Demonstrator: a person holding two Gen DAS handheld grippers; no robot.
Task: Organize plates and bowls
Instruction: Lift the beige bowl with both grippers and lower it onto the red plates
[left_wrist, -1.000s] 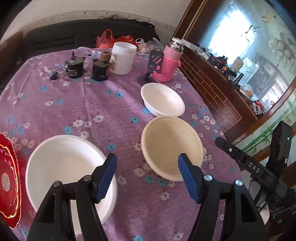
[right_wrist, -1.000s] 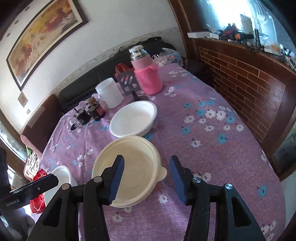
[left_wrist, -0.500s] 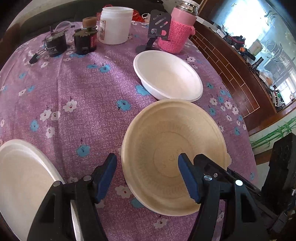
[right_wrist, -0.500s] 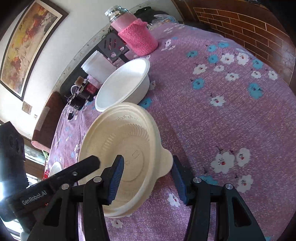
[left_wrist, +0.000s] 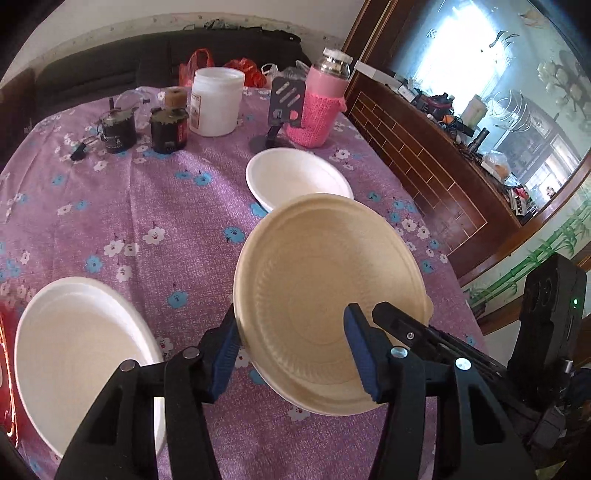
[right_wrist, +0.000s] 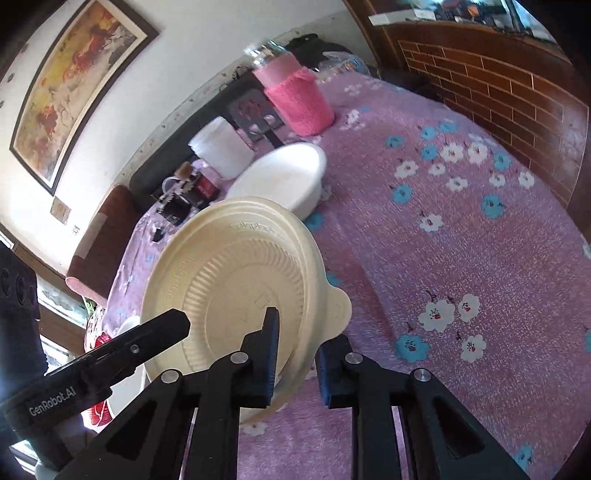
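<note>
A beige bowl (left_wrist: 325, 280) hangs tilted above the purple flowered table (left_wrist: 147, 221). My right gripper (right_wrist: 299, 343) is shut on the beige bowl's (right_wrist: 240, 280) near rim beside its tab, one pad inside and one outside. In the left wrist view one of its fingers (left_wrist: 402, 325) shows at the bowl's right edge. My left gripper (left_wrist: 291, 350) straddles the bowl's left wall with its jaws closing. Its left pad lies at the outer rim and its right pad stands free inside. A white bowl (left_wrist: 295, 177) rests behind, another white bowl (left_wrist: 81, 354) at the near left.
At the back stand a pink-sleeved flask (left_wrist: 321, 107), a phone stand (left_wrist: 284, 99), a white jar (left_wrist: 216, 101) and two dark jars (left_wrist: 168, 125). A red plate (left_wrist: 5, 350) peeks in at the left edge. A brick-patterned wooden counter (left_wrist: 424, 158) runs along the table's right side.
My right gripper has closed on the beige bowl's rim and raised it into a tilt. My left gripper's jaws have narrowed around the bowl's left wall.
</note>
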